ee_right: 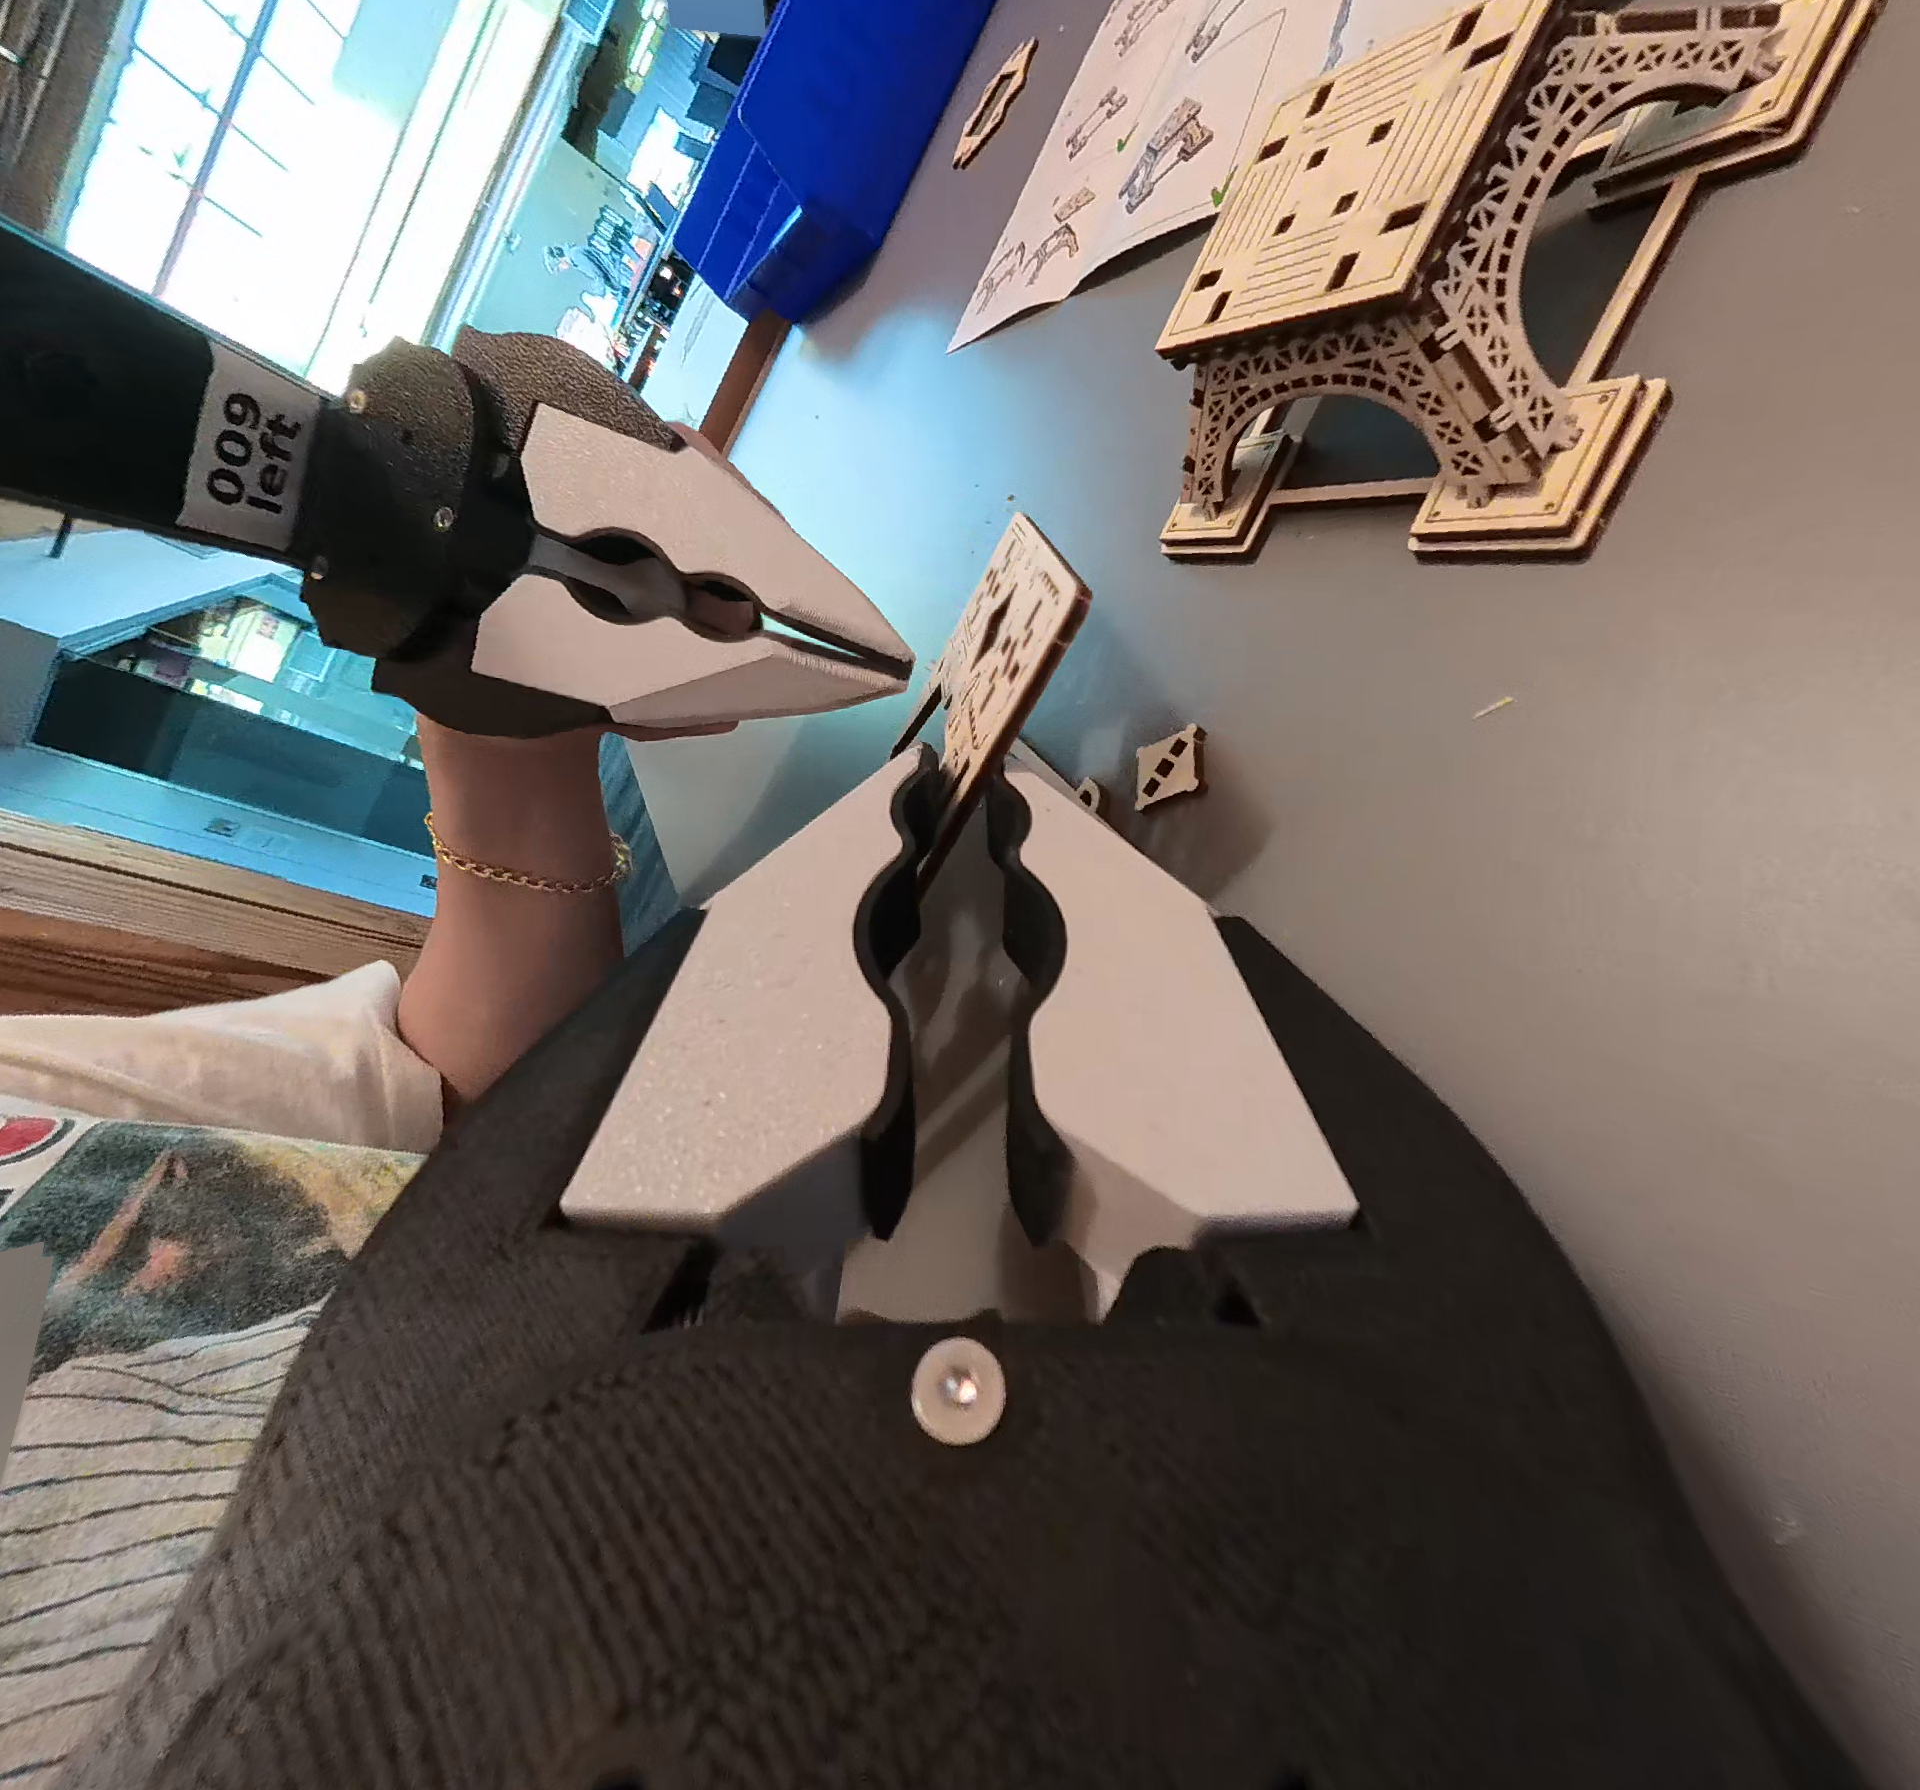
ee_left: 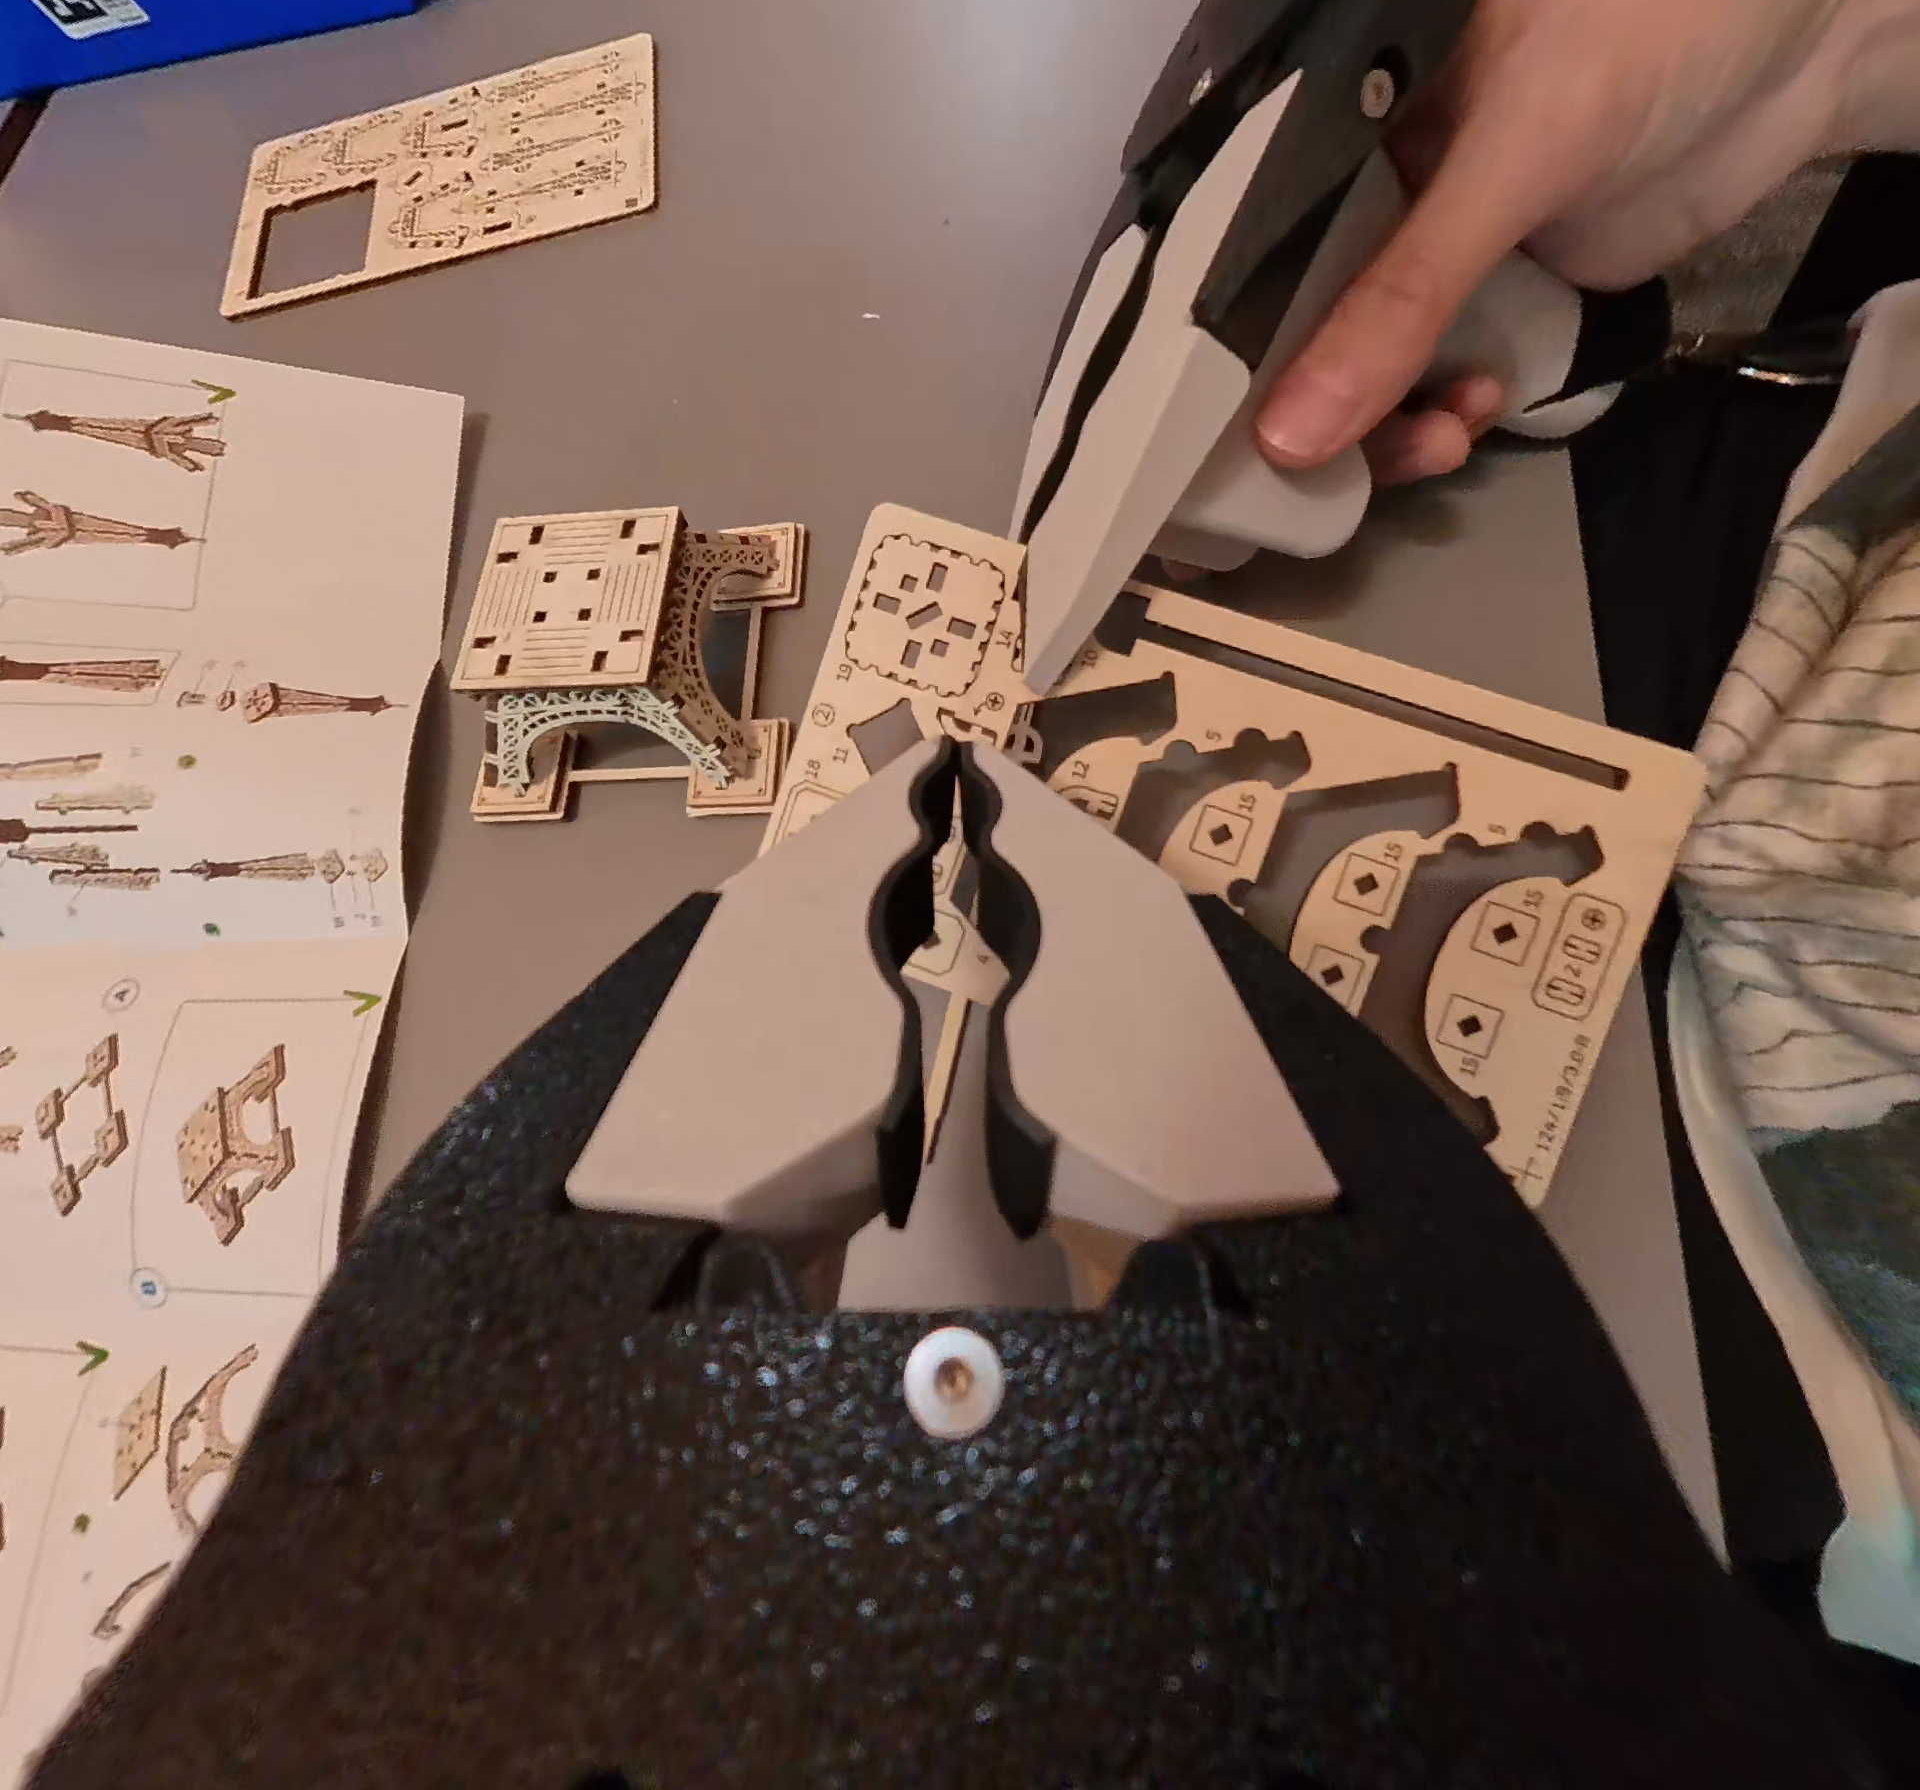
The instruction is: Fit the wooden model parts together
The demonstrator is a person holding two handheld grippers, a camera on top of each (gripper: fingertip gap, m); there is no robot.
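Pinched in the right tool (ee_right: pixel 951 784), a thin pale laser-cut plywood parts sheet (ee_right: pixel 1003 644) tilts off the grey tabletop (ee_right: pixel 1455 909). Left tool (ee_right: pixel 902 670), jaws together and empty, hovers beside it. Light, stiff, likely snaps at cutouts; grip solid edges.

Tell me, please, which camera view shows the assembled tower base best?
The right wrist view: the tower base is large and sharp there, with lattice arches and slotted top plate plain. The left wrist view shows the same base smaller, from above, beside the instruction sheet.
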